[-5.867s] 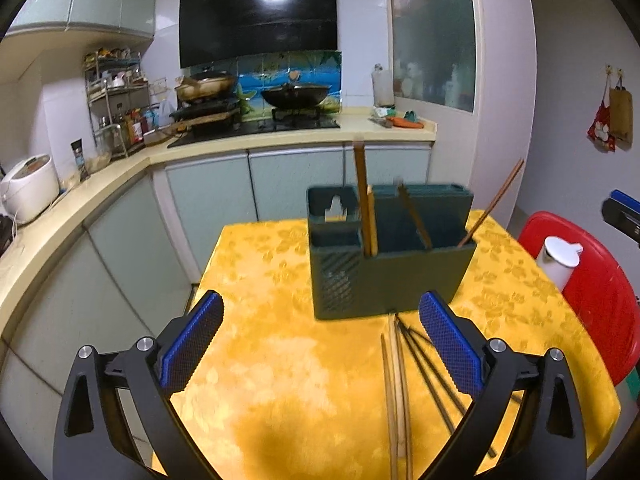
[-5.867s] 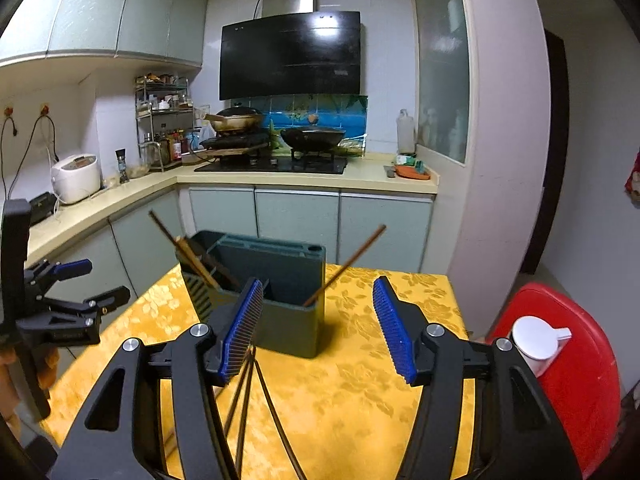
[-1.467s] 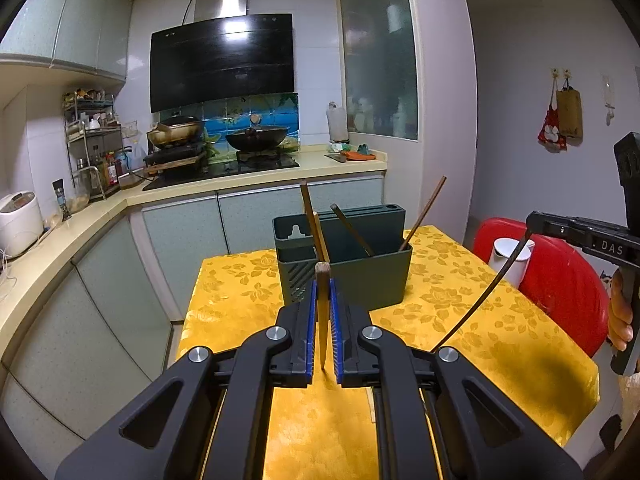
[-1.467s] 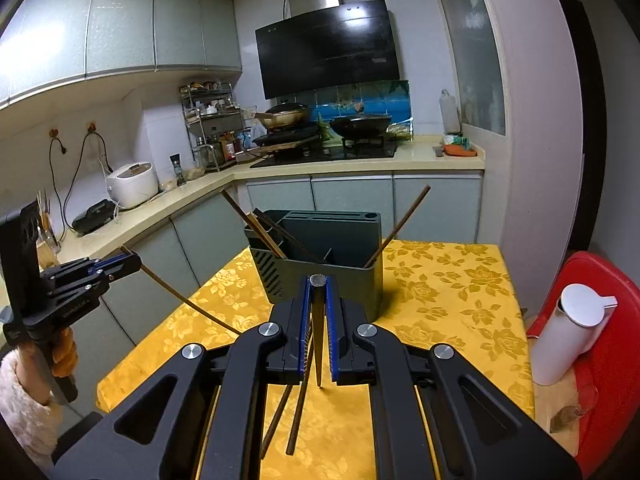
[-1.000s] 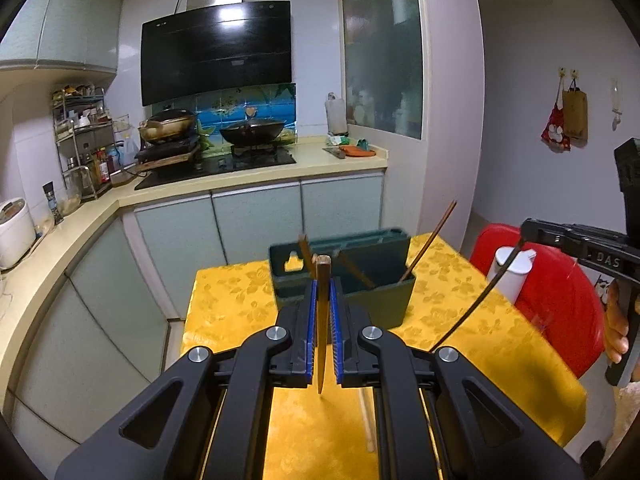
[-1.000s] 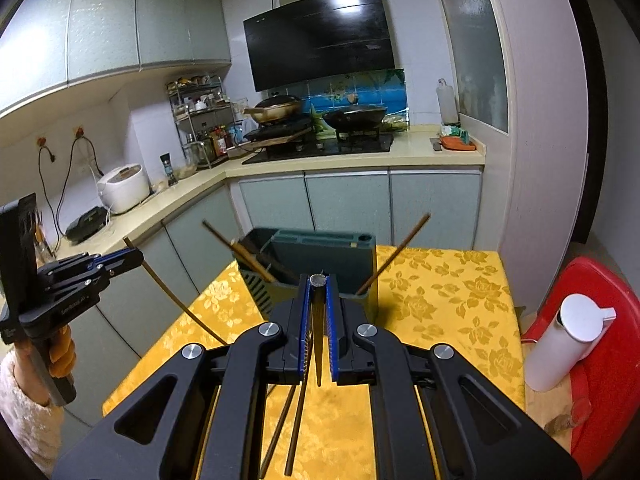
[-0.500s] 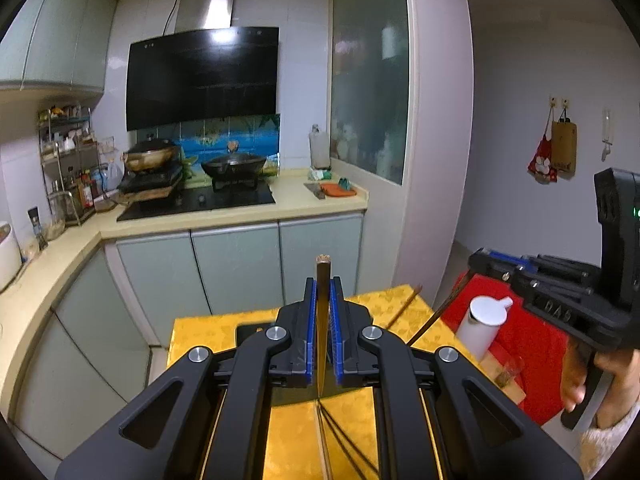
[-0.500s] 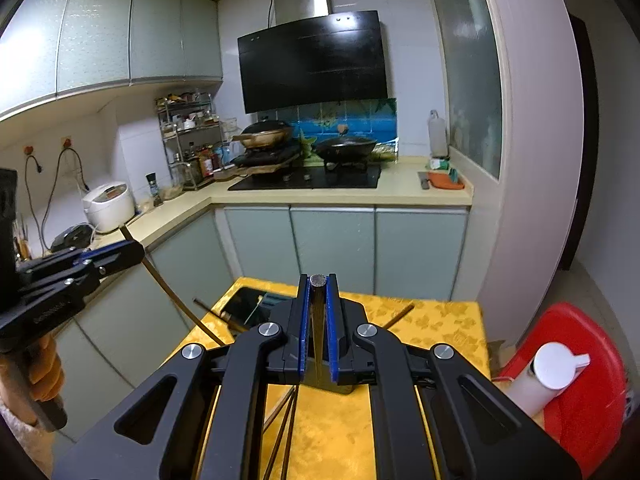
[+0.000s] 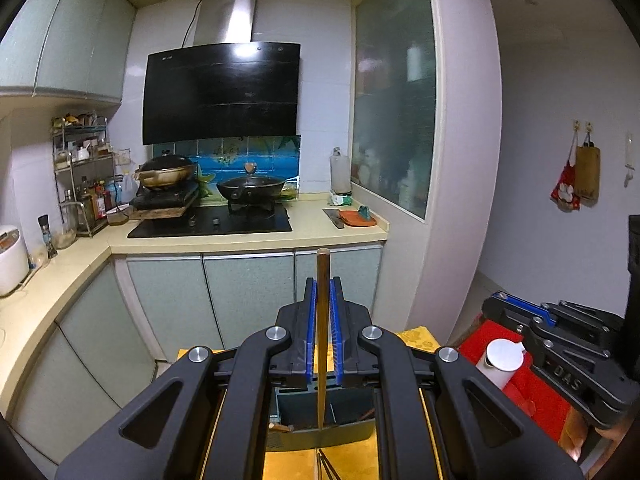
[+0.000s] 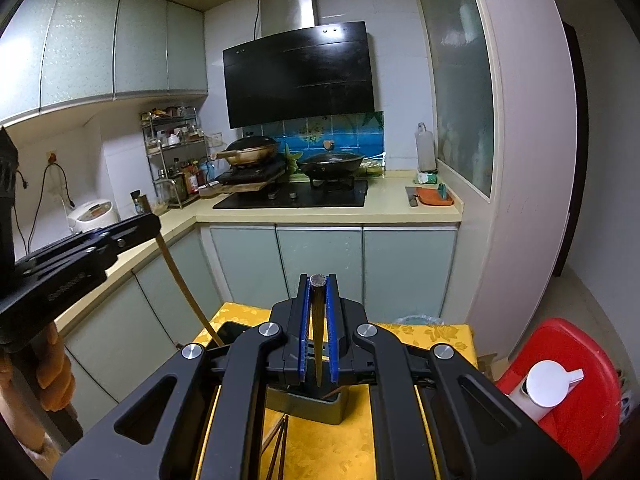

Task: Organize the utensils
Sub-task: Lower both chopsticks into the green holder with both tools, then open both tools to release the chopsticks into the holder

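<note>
Upright tan chopstick (image 9: 322,320), dark chopstick (image 10: 318,332), above green holder (image 9: 324,420).

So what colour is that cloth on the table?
Golden yellow with a floral pattern; the tablecloth shows best in the right wrist view.

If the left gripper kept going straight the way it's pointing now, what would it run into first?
Probably the pale green cabinet door under the cream kitchen counter. The left gripper, shut on a brown wooden chopstick, aims above the dark green utensil holder. Depth is uncertain.
</note>
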